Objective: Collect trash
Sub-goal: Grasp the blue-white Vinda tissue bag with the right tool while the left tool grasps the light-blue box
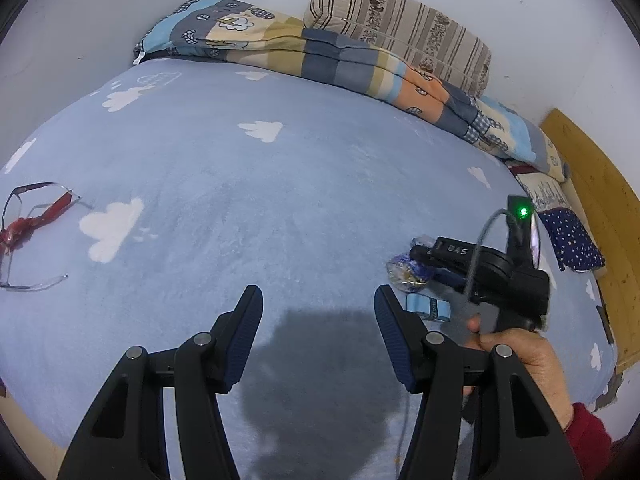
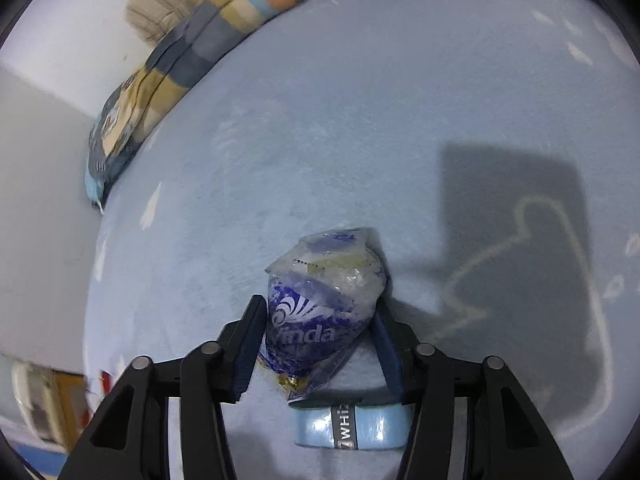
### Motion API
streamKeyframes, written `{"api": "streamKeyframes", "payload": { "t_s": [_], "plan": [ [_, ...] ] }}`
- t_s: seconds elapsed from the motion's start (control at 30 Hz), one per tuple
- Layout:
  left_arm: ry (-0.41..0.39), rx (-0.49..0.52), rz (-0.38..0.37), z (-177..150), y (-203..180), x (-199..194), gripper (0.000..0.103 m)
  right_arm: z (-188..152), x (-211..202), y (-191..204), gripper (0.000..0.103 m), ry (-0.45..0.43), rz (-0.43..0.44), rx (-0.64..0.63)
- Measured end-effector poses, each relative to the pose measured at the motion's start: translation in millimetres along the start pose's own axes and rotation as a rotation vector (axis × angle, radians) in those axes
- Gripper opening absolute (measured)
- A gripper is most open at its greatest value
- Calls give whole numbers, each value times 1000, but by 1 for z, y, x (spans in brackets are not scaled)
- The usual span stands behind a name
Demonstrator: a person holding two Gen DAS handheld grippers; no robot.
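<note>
Right wrist view: crumpled tissue wrapper (image 2: pixel 320 304), blue-white plastic w/ "Vinda" print, lies on the bed (image 2: pixel 320 140) between the right gripper (image 2: pixel 318 342) fingers, long axis running fwd along them. Fingers spread, flanking it; left pad looks in contact, right just beside, not yet clamped. Pale-blue packet (image 2: pixel 352 426) sits behind. Left gripper (image 1: pixel 318 336) fingers open, empty, well apart; right hand is nearer.
</note>
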State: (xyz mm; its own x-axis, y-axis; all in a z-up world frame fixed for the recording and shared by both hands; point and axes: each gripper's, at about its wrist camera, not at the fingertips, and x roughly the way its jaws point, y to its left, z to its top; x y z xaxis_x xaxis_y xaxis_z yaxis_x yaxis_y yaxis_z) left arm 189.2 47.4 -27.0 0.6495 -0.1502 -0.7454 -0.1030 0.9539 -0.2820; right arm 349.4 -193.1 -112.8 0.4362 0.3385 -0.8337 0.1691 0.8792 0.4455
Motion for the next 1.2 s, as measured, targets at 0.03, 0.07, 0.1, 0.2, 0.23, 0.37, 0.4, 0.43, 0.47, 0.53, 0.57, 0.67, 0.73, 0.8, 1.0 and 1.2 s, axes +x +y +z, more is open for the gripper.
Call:
{"api": "streamKeyframes", "payload": {
  "t_s": [0.03,0.07,0.1,0.2,0.23,0.37,0.4,0.43,0.47,0.53,0.57,0.67,0.73,0.8,1.0,1.2],
  "plan": [
    [2,2,0,0,0,0,57,1,-2,4,47,-2,-3,-39],
    [2,0,0,-1,0,0,57,2,-5,2,47,-7,12,-57],
    [1,-2,3,-1,1,0,57,3,-10,-2,47,-15,28,-55],
    [9,1,-1,-1,-2,2,57,6,-28,-23,46,-82,-9,-42],
    [15,7,-5,-2,-3,3,57,5,-32,-30,46,-97,-47,-52],
    [44,20,-35,-4,-7,10,57,-19,-39,-42,46,-41,-75,-113],
    [51,18,-41,-5,-6,11,57,-28,-41,-38,46,-23,-79,-145],
    [68,13,-57,-5,-6,14,57,-36,-42,-35,46,1,-69,-158],
    [80,11,-69,-6,-6,17,57,-47,-44,-32,46,43,-30,-154],
    [105,8,-93,-9,-6,21,57,-68,-50,-23,46,108,36,-137],
    [120,11,-103,-11,-7,23,57,-76,-54,-18,46,120,61,-142],
    [170,0,-153,-17,-7,31,57,-92,-83,-7,46,87,123,-161],
    [202,32,-187,-22,-14,36,57,-97,-107,-7,46,28,114,-184],
    [214,104,-185,-29,-28,40,57,-104,-132,-16,46,-25,127,-168],
    [210,269,-178,-43,-70,59,57,-101,-167,-57,46,-108,183,-46],
    [195,254,-161,-45,-84,100,57,-96,-179,-76,46,-138,215,23]
  ]
}}
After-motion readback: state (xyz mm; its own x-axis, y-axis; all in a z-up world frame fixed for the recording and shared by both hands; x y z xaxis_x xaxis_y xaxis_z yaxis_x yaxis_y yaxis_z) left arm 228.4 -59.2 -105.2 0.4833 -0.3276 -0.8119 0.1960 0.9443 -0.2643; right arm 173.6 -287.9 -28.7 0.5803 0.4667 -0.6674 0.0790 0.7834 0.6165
